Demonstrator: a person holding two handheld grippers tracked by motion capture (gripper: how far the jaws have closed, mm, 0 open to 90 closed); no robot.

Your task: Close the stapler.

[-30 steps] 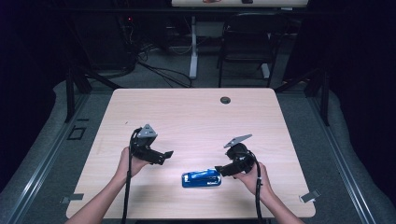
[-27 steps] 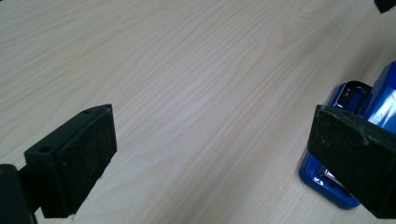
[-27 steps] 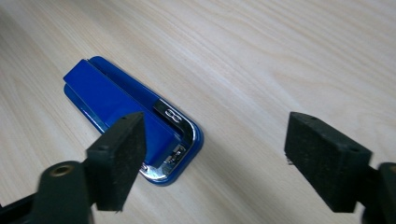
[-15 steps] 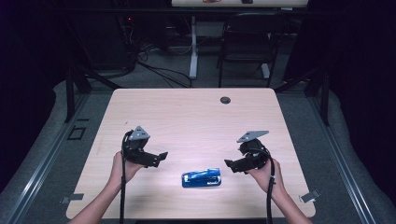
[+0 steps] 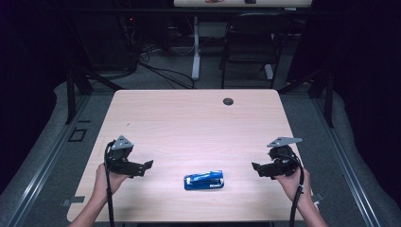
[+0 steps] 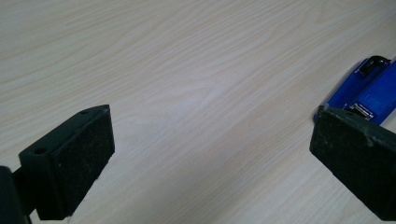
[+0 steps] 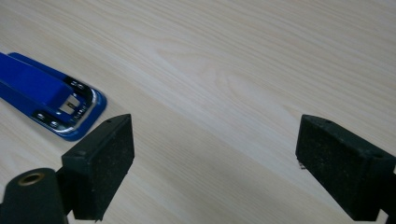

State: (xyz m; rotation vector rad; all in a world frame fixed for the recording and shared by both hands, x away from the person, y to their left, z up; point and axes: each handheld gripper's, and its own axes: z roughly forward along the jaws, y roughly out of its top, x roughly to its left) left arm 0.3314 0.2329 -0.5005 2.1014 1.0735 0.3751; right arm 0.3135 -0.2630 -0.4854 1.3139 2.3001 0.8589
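Note:
A blue stapler point(image 5: 204, 180) lies flat near the front edge of the wooden table point(image 5: 189, 127), with nothing touching it. My left gripper point(image 5: 147, 165) is off to its left and stands open, pointing toward it. In the left gripper view the wide jaws point(image 6: 212, 158) frame bare wood, and the stapler's end point(image 6: 369, 88) shows at the right edge. My right gripper point(image 5: 257, 169) is well to the right of the stapler. It is open, its jaws have just been opening, and nothing is between them. In the right gripper view point(image 7: 219, 163) the stapler's metal-tipped end point(image 7: 42, 95) lies at the left.
A small black round grommet point(image 5: 228, 101) sits near the table's far edge. A black chair point(image 5: 250, 42) and cables stand on the floor beyond the table. Both forearms come in over the front edge.
The right gripper was at the stapler's right end and has drawn away to the right. The left gripper has drawn back to the left. The stapler stays put.

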